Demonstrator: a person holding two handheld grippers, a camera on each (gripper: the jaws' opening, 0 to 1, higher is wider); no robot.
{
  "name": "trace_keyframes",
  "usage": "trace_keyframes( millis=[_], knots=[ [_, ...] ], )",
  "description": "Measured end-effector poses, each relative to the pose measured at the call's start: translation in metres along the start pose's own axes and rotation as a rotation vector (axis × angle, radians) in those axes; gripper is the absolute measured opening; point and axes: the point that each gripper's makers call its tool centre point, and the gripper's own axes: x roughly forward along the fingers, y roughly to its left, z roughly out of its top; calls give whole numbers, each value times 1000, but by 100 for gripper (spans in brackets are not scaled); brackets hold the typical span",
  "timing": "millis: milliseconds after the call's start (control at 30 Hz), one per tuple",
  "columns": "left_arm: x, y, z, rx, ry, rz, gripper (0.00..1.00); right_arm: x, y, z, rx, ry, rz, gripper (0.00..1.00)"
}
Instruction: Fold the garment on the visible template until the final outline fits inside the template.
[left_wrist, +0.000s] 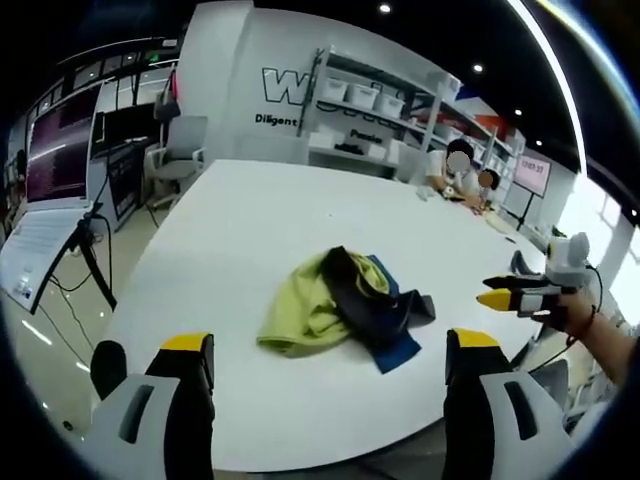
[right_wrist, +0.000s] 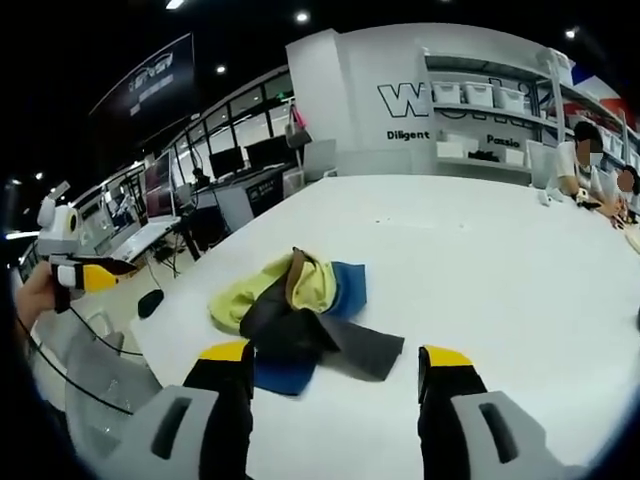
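Garment (left_wrist: 345, 310): crumpled heap of yellow-green, dark grey and blue cloth, lying on the white table (left_wrist: 250, 220) near its close edge; in the right gripper view the same heap (right_wrist: 295, 320) sits just beyond the jaws, the yellow-green part to the left and far side, the grey and blue parts nearer.

Template: no marked outline can be made out on the table top in either view; whether one lies under the cloth cannot be told.

Left gripper (left_wrist: 330, 355): jaws stand wide apart with nothing between them, the heap just beyond their yellow tips; it also shows at the left of the right gripper view (right_wrist: 85, 277), held well away from the cloth.

Right gripper (right_wrist: 335, 360): jaws wide and holding nothing, the near corner of the cloth lying between and just past the tips; it appears at the right of the left gripper view (left_wrist: 520, 292), off to the side of the heap and apart from it.

Surroundings: two people (left_wrist: 465, 175) sit at the far end of the table; shelves with bins (left_wrist: 375, 100) stand behind them; a laptop on a stand (left_wrist: 45, 230) is off the left side.

Progress: judged at the very start. The cloth is bunched, not spread, and no fold is made. Left to do: take hold, spread it flat, then fold it down to fit the outline.
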Motion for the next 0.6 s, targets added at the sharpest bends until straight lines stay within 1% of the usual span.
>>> trace_keyframes(
  millis=[167,467,500,600],
  knots=[
    [2,2,1,4,-1,1,93,17,2,-3,-24,18,13,58],
    [6,1,5,3,-10,-6,93,46,0,-12,-76,60,25,46],
    [7,1,4,6,-7,-3,93,53,-2,-15,-88,71,28,43],
    [8,2,4,6,-5,-3,92,65,-5,-21,-112,93,25,35]
  ],
)
